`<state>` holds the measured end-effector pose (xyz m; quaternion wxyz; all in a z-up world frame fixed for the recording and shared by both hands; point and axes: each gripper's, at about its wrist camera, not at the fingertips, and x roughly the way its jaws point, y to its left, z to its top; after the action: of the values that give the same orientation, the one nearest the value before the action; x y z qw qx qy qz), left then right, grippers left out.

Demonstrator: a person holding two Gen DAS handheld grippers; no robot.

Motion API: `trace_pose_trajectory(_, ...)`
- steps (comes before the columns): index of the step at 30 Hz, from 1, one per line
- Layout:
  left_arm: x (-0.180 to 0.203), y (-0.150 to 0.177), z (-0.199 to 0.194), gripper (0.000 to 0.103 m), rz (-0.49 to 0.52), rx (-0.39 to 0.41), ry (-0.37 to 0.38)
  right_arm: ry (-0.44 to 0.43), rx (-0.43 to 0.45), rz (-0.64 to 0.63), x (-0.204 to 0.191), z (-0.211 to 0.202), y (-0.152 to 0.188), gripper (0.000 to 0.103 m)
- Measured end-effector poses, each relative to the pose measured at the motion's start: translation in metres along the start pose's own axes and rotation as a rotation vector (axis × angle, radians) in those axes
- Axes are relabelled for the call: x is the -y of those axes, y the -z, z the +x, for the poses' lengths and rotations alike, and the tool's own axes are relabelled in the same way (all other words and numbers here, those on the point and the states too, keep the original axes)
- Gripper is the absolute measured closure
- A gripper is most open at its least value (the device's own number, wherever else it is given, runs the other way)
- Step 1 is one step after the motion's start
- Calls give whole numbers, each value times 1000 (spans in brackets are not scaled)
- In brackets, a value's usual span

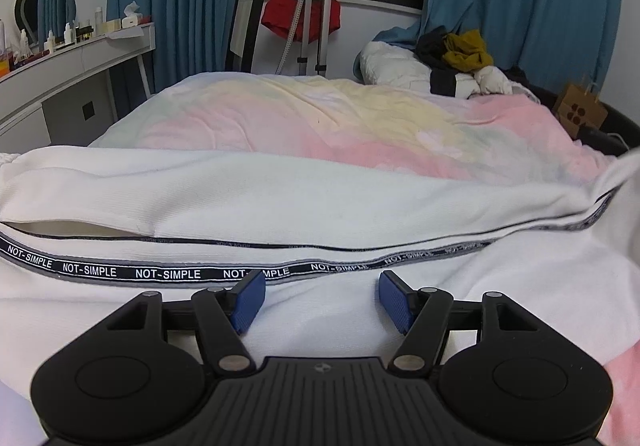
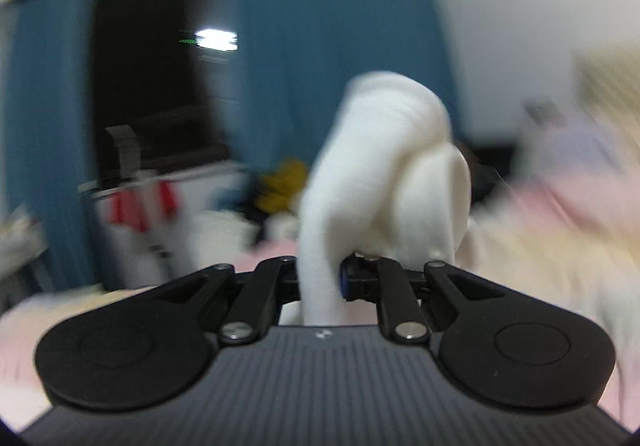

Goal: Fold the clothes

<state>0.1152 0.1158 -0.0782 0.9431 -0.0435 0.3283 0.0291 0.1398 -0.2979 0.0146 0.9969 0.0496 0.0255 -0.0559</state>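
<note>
Left wrist view: left claw (image 1: 322,300) spread apart, empty, low over white trousers (image 1: 280,202) laid across the bed (image 1: 320,118); the black "NOT-SIMPLE" stripe (image 1: 168,273) runs just past its blue pads (image 1: 249,300).

Right wrist view, blurred: right claw (image 2: 320,280) clamped on a bunched fold of the white trousers (image 2: 384,166), raised off the bed.

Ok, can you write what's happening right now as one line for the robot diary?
task: fold clothes | left gripper: open, over white garment | right gripper: shut on white garment, lifted | surface: bed
</note>
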Motion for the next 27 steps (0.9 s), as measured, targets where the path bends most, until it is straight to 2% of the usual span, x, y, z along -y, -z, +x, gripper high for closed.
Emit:
trace_pose_trajectory(2, -4, -3, -4, 38, -15, 12, -5, -122, 18, -154, -52, -13, 10, 90)
trace_pose_trajectory(5, -11, -8, -9, 38, -48, 28, -15, -285, -43, -349, -116, -28, 45, 90)
trace_pose_trajectory(9, -20, -13, -14, 38, -89, 38, -17, -471, -250, -565, -163, -35, 113, 90)
trace_pose_trajectory(12, -22, -16, -17, 38, -103, 47, -13, -517, -370, -665, -175, -32, 149, 89)
trace_pose_trajectory(14, -21, -17, -18, 38, -106, 53, -7, -512, -347, -682, -175, -33, 147, 89)
trace_pose_trajectory(20, -23, -21, -28, 38, -152, 117, 36, -552, -344, -542, -160, -35, 111, 89)
trace_pose_trajectory(24, -22, -24, -34, 37, -172, 155, 62, -616, -405, -566, -176, -34, 128, 89)
trace_pose_trajectory(27, -16, -21, -32, 37, -172, 160, 93, -611, -372, -643, -185, -41, 136, 88)
